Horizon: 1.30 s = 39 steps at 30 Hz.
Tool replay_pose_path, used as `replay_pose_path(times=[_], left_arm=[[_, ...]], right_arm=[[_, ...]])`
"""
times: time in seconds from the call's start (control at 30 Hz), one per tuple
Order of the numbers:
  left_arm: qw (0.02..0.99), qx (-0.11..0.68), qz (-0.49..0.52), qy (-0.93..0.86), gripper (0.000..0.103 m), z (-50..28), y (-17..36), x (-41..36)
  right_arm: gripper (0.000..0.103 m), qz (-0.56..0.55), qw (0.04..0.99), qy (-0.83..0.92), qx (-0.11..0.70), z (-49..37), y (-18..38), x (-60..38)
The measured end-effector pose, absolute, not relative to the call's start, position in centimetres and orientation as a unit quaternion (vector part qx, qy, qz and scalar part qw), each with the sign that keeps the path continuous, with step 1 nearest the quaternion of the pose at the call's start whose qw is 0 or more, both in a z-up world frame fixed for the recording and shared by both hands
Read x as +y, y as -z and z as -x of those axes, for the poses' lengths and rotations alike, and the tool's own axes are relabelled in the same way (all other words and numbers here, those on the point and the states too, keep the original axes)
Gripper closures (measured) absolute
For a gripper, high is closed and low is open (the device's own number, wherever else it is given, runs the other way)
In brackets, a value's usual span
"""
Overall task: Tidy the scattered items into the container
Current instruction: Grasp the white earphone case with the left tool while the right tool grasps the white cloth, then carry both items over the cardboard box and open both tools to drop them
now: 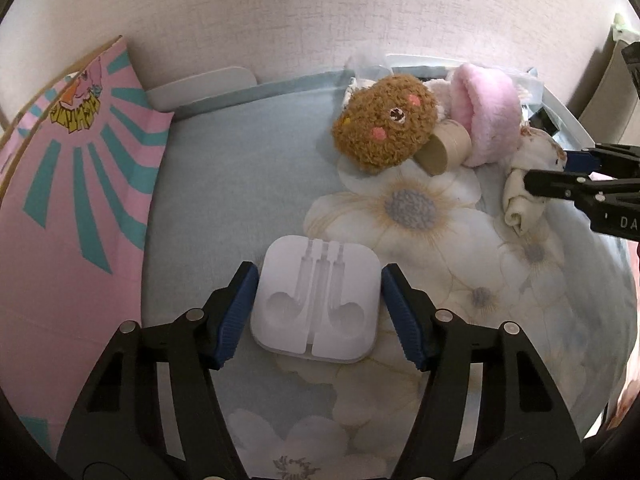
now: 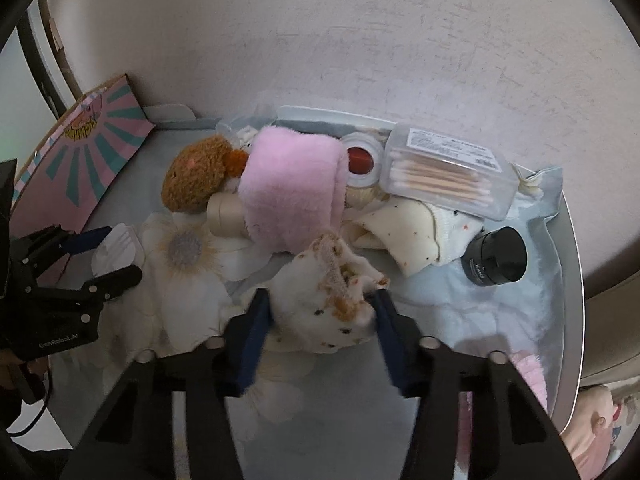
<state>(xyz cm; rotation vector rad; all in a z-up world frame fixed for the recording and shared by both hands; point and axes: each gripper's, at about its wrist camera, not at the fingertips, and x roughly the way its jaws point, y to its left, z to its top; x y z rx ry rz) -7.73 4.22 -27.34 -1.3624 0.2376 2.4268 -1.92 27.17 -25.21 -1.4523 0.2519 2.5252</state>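
A white moulded earphone case [image 1: 316, 304] lies on the floral blue sheet [image 1: 240, 184]. My left gripper [image 1: 320, 270] is shut on it, one blue pad against each side. From the right wrist view that gripper [image 2: 118, 254] shows at the far left with the case in it. My right gripper [image 2: 322, 296] is shut on a bunched white spotted cloth [image 2: 320, 292], which bulges up between the pads. The left wrist view has it [image 1: 548, 168] at the right edge, clamping the cloth [image 1: 520, 200]. The white container's rim [image 2: 570, 264] curves along the right.
A brown plush toy [image 1: 384, 124], a pink fluffy roll [image 2: 296, 188] and a cardboard tube [image 1: 440, 148] lie at the back. A cotton swab box [image 2: 444, 172], a black jar [image 2: 496, 256] and a red pot [image 2: 360, 160] lie in the container. A pink box [image 1: 80, 200] stands at the left.
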Motion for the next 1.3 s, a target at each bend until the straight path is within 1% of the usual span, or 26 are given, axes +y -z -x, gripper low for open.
replay_pose_path(times=[0.03,0.13,0.2,0.4,0.63,0.7,0.77,0.9,1.07,1.23,1.3], left_arm=[[0.172,0.082,0.483,-0.854,0.042,7.7,27.2,4.2],[0.176,0.07,0.485,-0.854,0.042,7.5,26.4,4.0],[0.182,0.069,0.477,-0.857,0.042,7.1,25.3,3.9],[0.194,0.065,0.465,-0.861,0.042,6.4,20.6,3.2],[0.194,0.053,0.458,-0.866,0.042,7.0,15.5,1.2],[0.187,0.052,0.451,-0.871,0.042,7.4,13.6,0.1],[0.176,0.048,0.447,-0.876,0.042,7.3,13.0,0.3],[0.145,0.035,0.444,-0.884,0.042,6.9,10.8,-2.7],[0.104,0.027,0.433,-0.895,0.042,7.2,9.4,-6.3],[0.068,0.01,0.443,-0.894,0.042,8.0,9.4,-9.9],[0.059,0.001,0.455,-0.889,0.042,8.6,9.7,-11.3]], right_arm=[[0.066,0.492,0.108,-0.86,0.085,1.9,25.1,27.1],[0.073,0.487,0.107,-0.862,0.088,1.6,24.7,27.1],[0.074,0.485,0.108,-0.863,0.09,1.2,24.2,27.3],[0.074,0.476,0.113,-0.866,0.1,0.5,22.3,26.8],[0.074,0.466,0.099,-0.874,0.098,-0.2,17.7,25.2],[0.074,0.466,0.087,-0.875,0.101,0.0,16.5,24.8],[0.074,0.461,0.077,-0.878,0.103,0.5,15.4,23.9],[0.074,0.451,0.054,-0.887,0.082,1.6,13.0,22.1],[0.074,0.437,0.02,-0.898,0.054,4.5,10.5,19.3],[0.074,0.436,-0.042,-0.899,0.032,8.8,8.6,15.9],[0.074,0.446,-0.074,-0.891,0.036,10.6,8.3,14.7]])
